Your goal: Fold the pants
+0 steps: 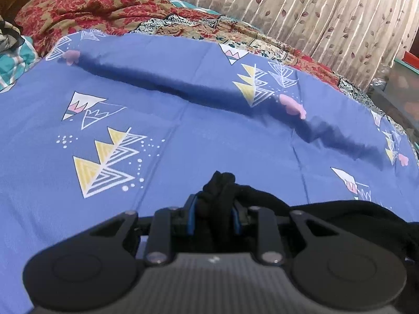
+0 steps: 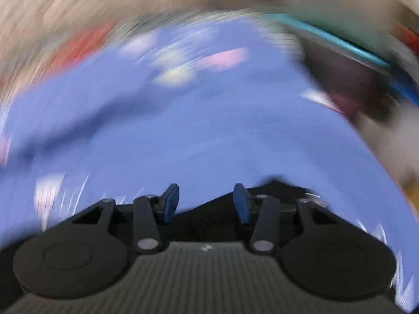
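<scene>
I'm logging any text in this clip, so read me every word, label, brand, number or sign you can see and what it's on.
None: no readable text in either view.
The blue bedsheet carries only triangle and dot patterns.
The curtain carries only a leaf print.
A small pale mark on the left gripper body is too small to read.
The right wrist view is too blurred to read.

Matt black cloth pants (image 1: 220,183) on a smooth printed blue cotton bedsheet (image 1: 183,141)
</scene>
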Tool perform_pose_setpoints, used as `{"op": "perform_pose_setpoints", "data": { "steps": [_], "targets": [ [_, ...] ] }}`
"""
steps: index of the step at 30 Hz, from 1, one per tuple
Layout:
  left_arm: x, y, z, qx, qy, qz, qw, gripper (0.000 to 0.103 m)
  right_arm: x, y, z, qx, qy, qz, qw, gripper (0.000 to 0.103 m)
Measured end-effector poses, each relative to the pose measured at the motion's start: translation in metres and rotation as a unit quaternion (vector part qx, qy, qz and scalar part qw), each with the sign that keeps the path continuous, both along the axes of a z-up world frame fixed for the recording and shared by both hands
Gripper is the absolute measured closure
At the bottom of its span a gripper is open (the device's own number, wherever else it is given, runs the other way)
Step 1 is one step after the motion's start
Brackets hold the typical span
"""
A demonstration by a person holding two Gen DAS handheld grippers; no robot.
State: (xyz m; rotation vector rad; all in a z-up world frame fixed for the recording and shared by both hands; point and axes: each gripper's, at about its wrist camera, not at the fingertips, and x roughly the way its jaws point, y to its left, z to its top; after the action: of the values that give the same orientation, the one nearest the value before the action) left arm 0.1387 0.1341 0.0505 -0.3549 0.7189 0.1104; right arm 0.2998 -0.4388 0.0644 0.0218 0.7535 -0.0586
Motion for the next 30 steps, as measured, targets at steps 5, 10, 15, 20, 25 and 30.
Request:
{"op": "perform_pose_setpoints", "data": {
  "steps": [5,10,15,20,25,30],
  "targets": [
    [0.004,0.001,0.007,0.003,-0.007,0.003,1.0,0.079,0.039,0.04,-0.036,-0.084,0.054,0.035,0.994,0.032],
    [0.008,0.003,0.007,0.01,-0.005,0.002,0.9999,0.079,0.039,0.038,-0.07,-0.11,0.077,0.072,0.988,0.023],
    [0.023,0.003,0.001,0.014,0.0,0.011,0.9998,0.081,0.042,0.042,-0.06,-0.06,0.047,0.07,0.995,0.099],
    [0.05,0.011,0.009,0.005,-0.009,0.021,0.9997,0.088,0.071,0.05,-0.027,-0.047,-0.045,0.019,0.998,0.099],
    [0.075,0.019,0.015,0.003,-0.031,0.073,0.9969,0.077,0.095,0.053,0.005,-0.062,-0.119,-0.045,0.99,0.093],
    [0.095,0.025,-0.021,-0.01,0.054,0.066,0.9963,0.064,0.083,0.074,-0.021,-0.058,-0.068,0.006,0.996,0.083]
  ]
}}
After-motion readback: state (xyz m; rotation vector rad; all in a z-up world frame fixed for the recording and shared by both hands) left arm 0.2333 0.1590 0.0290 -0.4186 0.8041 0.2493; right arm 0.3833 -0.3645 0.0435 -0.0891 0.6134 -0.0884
